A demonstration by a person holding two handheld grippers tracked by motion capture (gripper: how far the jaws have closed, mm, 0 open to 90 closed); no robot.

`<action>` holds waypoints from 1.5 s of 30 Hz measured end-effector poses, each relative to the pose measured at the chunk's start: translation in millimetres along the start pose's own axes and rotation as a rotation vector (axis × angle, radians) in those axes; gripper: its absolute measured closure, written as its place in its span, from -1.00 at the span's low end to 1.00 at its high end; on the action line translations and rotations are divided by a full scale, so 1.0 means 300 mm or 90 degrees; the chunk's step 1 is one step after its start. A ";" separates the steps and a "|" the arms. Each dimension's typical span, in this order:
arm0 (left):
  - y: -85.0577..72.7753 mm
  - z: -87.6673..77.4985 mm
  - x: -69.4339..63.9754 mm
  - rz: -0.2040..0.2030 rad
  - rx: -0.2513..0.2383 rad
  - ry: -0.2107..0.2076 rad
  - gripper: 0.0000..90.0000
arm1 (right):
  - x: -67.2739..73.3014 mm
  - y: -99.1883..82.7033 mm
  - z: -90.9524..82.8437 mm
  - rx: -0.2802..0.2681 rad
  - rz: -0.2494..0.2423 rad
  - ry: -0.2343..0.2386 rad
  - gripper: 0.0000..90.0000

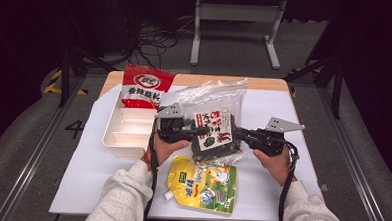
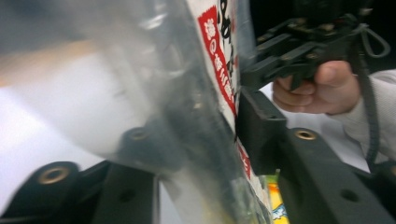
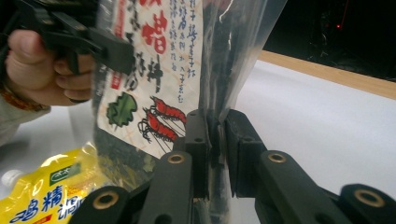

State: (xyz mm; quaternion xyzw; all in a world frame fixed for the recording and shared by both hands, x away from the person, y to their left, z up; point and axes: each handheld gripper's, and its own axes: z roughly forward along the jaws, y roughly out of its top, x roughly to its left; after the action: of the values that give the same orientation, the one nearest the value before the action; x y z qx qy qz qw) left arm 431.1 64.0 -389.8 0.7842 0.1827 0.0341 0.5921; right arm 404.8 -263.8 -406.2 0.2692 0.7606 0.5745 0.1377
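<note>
Both hand-held grippers (image 1: pixel 189 132) (image 1: pixel 240 135) pinch the clear seaweed bag (image 1: pixel 214 122), whose plastic blurs the left jaws.

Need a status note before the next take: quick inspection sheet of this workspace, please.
Surface: table with wooden rim, covered by a white sheet.
Job's things: clear seaweed bag with a shrimp label, held upright off the table between both grippers.
Clutter: white divided tray at left, red snack packet resting on its far end; yellow spouted pouch lying flat near the person.
Grippers: left gripper has the bag's left edge between its jaws; right gripper is clamped on the bag's right edge.
Cables: one trailing from each gripper; loose cables on the floor beyond the table.
Surroundings: dark room, grey metal stand behind the table.
</note>
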 end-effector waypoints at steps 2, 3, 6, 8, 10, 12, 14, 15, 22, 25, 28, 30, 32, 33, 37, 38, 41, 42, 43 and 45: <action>0.005 -0.004 -0.004 0.005 -0.006 -0.014 0.60 | 0.003 0.001 0.004 0.008 -0.006 -0.009 0.72; 0.013 -0.007 -0.015 0.018 -0.002 -0.012 0.62 | 0.007 0.002 0.005 0.008 -0.008 -0.013 0.71; 0.031 -0.015 -0.026 0.050 0.014 -0.005 0.63 | 0.011 0.004 0.007 0.011 -0.013 -0.013 0.69; 0.039 -0.026 -0.034 0.064 0.021 -0.003 0.64 | 0.020 0.008 0.011 0.015 -0.017 -0.018 0.65; 0.050 -0.042 -0.040 0.082 0.025 0.002 0.64 | 0.025 0.013 0.015 0.019 -0.021 -0.033 0.48; 0.059 -0.066 -0.041 0.095 0.026 0.014 0.65 | 0.023 0.016 0.011 0.016 -0.014 -0.036 0.55; 0.067 -0.097 -0.035 0.095 0.020 0.031 0.65 | 0.021 0.018 0.006 0.015 -0.014 -0.037 0.55; 0.071 -0.115 -0.031 0.099 0.014 0.042 0.65 | 0.021 0.018 0.006 0.013 -0.014 -0.035 0.50; 0.121 -0.293 0.001 0.131 -0.013 0.109 0.65 | 0.025 0.019 -0.009 0.031 -0.002 -0.038 0.17; 0.130 -0.384 0.019 0.137 -0.024 0.139 0.65 | 0.015 0.015 -0.029 0.033 0.008 -0.040 0.11; 0.125 -0.470 0.043 0.150 -0.032 0.164 0.65 | 0.005 0.012 -0.045 0.030 0.017 -0.043 0.08; 0.113 -0.511 0.060 0.152 -0.034 0.178 0.65 | 0.002 0.011 -0.052 0.030 0.022 -0.044 0.07; 0.097 -0.544 0.073 0.152 -0.033 0.195 0.65 | 0.003 0.010 -0.054 0.030 0.021 -0.043 0.06; 0.090 -0.558 0.081 0.152 -0.034 0.201 0.65 | 0.004 0.011 -0.055 0.032 0.021 -0.041 0.06; 0.067 -0.612 0.114 0.157 -0.037 0.217 0.64 | 0.012 0.006 -0.050 0.041 0.019 -0.036 0.03; 0.063 -0.621 0.122 0.159 -0.035 0.220 0.64 | 0.014 0.004 -0.047 0.045 0.018 -0.034 0.02; 0.052 -0.648 0.142 0.166 -0.025 0.222 0.64 | 0.019 -0.005 -0.035 0.059 0.016 -0.031 0.01; 0.050 -0.656 0.145 0.171 -0.019 0.226 0.64 | 0.022 -0.007 -0.030 0.063 0.015 -0.028 0.01; 0.046 -0.663 0.149 0.169 -0.019 0.228 0.64 | 0.024 -0.010 -0.026 0.067 0.014 -0.026 0.00; 0.039 -0.672 0.156 0.165 -0.022 0.226 0.64 | 0.026 -0.012 -0.022 0.071 0.015 -0.023 0.00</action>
State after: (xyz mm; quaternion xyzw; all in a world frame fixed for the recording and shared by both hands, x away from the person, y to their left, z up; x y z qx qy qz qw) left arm 423.2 261.3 -326.5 0.7726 0.1813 0.2505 0.5545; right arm 394.2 -265.3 -406.9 0.2960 0.7856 0.5277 0.1295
